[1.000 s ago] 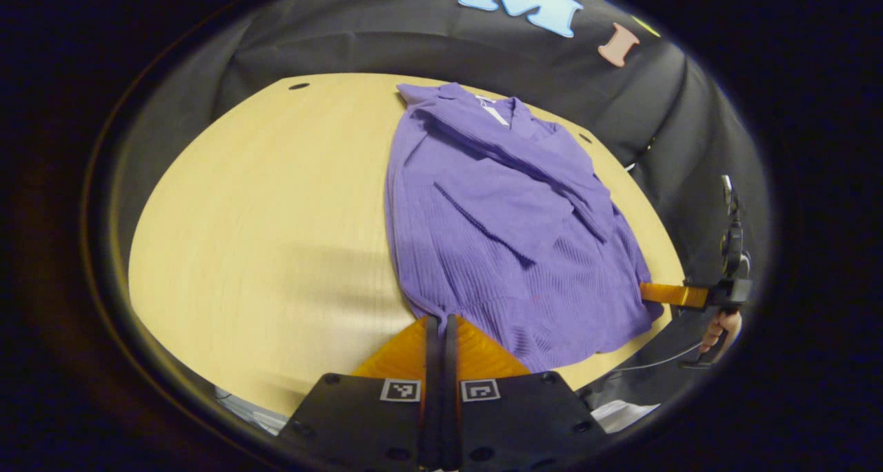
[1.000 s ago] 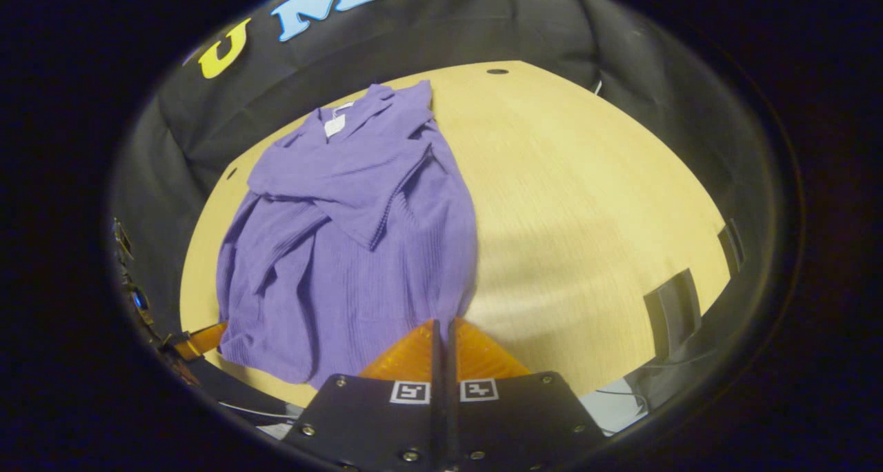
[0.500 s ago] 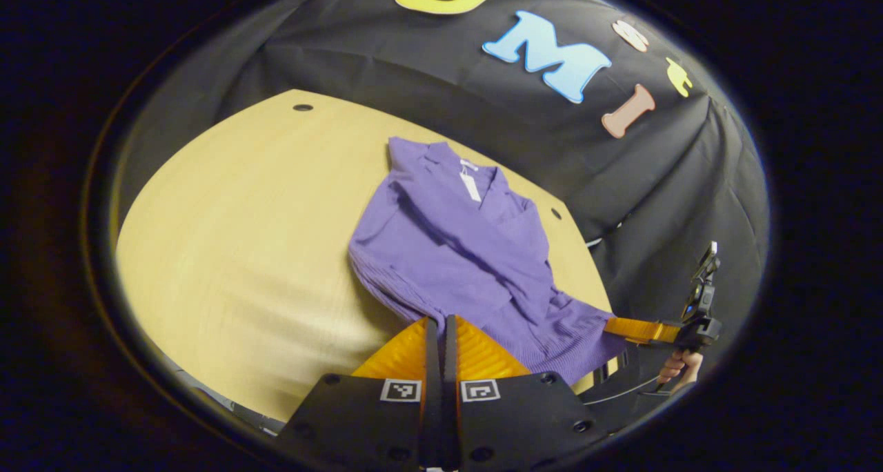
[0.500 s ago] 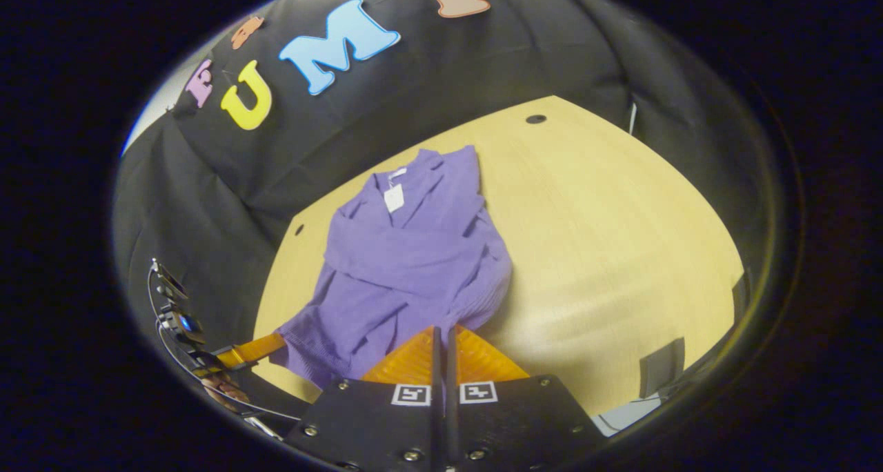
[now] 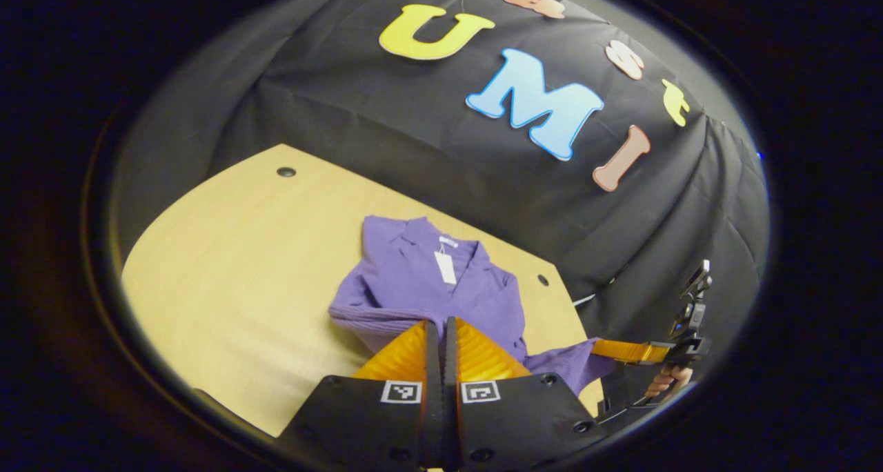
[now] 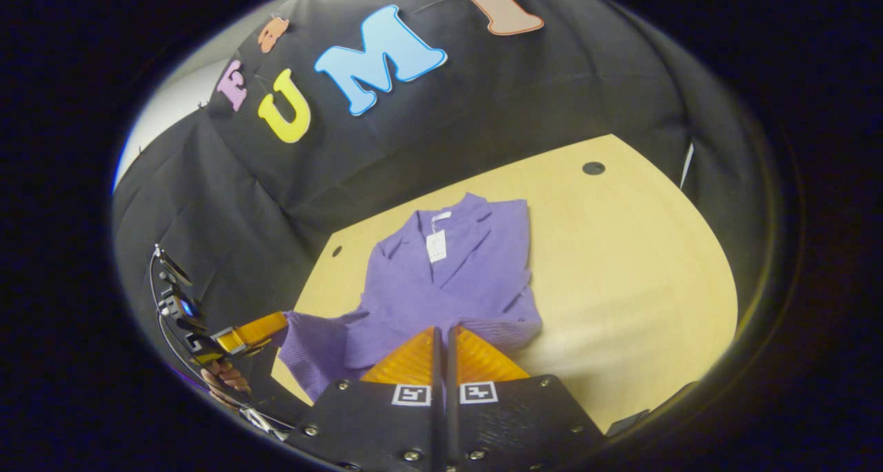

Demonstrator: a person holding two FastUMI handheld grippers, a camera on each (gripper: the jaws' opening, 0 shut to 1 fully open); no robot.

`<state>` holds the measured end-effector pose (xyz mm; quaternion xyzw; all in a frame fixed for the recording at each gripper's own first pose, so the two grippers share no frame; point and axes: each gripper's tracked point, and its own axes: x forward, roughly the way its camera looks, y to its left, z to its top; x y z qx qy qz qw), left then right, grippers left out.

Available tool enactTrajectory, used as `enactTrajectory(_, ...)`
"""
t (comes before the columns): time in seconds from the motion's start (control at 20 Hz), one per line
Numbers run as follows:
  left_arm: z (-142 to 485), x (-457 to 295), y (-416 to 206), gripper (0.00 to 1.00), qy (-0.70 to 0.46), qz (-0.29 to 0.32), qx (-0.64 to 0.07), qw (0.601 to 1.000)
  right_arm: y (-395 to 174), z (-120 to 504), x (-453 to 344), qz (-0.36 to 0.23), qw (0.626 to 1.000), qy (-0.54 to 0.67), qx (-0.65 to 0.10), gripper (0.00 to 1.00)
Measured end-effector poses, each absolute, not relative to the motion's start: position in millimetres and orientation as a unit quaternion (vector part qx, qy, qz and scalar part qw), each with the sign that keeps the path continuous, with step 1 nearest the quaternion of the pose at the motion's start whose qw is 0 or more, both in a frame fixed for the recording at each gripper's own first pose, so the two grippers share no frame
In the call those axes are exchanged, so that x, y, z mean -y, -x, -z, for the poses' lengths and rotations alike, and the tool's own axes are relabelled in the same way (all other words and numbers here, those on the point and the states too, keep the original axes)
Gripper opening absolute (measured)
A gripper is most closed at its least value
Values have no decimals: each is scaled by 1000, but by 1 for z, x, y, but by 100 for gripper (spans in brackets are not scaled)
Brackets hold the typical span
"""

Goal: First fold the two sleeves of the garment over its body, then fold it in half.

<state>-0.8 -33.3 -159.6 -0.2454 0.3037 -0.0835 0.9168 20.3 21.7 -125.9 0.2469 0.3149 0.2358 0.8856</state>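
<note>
Purple knit fills the middle of what we see: the garment (image 5: pixel 421 289) lies on the pale wooden table (image 5: pixel 227 265), its collar and a white tag (image 5: pixel 445 267) toward the far edge by the black cloth wall. We hold its near hem raised off the table at both corners, so the lower half hangs lifted above the rest. In the left gripper view, our left gripper (image 5: pixel 440 330) has its orange fingers pressed together on the hem at the garment's left corner. Off to the right we see the right gripper (image 5: pixel 624 350), held by a hand (image 5: pixel 663 379), clenching the other corner. In the right gripper view, the right gripper's (image 6: pixel 445 335) fingers are likewise closed on purple fabric, and the left gripper (image 6: pixel 256 329) grips the far left corner.
</note>
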Motion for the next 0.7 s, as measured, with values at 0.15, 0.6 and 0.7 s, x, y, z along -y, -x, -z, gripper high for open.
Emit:
enactTrajectory(0.15,143,35,-46,6,237,96,-280,925,-53,107,-21,-228,892,-256,-294,1)
enactTrajectory(0.6,139,4,-156,6,241,88,-234,938,-161,84,-19,-184,904,-282,-265,1)
enactTrajectory(0.7,150,-6,-176,6,247,78,-235,937,-183,86,-19,-171,902,-295,-266,1)
